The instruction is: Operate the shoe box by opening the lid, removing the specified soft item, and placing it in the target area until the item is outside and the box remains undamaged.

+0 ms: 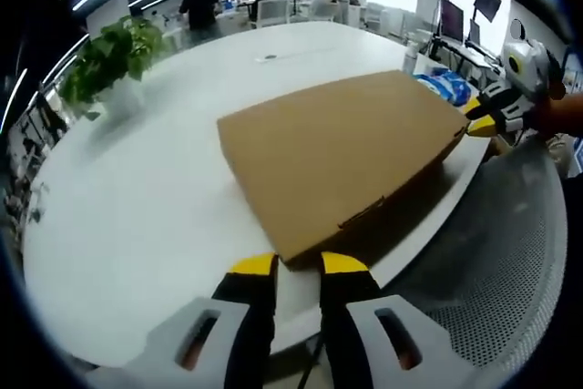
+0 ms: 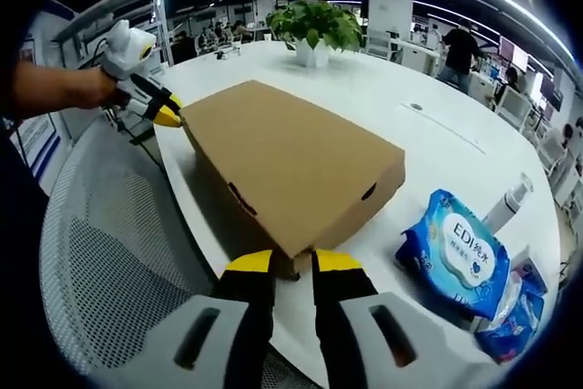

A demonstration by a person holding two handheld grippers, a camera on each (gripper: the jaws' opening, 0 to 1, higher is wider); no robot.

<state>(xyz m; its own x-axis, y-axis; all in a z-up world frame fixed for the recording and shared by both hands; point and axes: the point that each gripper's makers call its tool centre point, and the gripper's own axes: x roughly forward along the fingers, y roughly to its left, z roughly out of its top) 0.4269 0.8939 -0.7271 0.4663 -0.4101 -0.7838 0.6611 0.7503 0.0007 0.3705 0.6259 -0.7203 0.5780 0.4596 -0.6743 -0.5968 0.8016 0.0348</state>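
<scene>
— How far along were they when you looked?

— Barely begun, I'd say; the box (image 1: 342, 157) lay shut on the white table (image 1: 155, 198), filling the middle of the left gripper view, lid flat, nothing lifted; no soft item was out of it.

— And the tongs?

— The left gripper (image 1: 298, 266) sat at the bottom centre of its view, yellow tips just at the box's near corner, a narrow gap between them, clamped on nothing; whether they touched the cardboard I couldn't tell. The right gripper (image 2: 292, 263) stood the same way in its own view, tips a little apart at the opposite corner, holding nothing.

— So one at each end?

— Yes; each showed at the far corner in the other's view.

— Anything else on the table?

— A plant (image 2: 316, 23) at the upper centre of the right gripper view; blue wipes packs (image 2: 455, 248) at lower right, beside the box; a mesh chair (image 2: 109, 243) at lower left.

— What was left?

— All of it, by my reckoning: lid up, item out, item set down; the box looked undamaged.
</scene>
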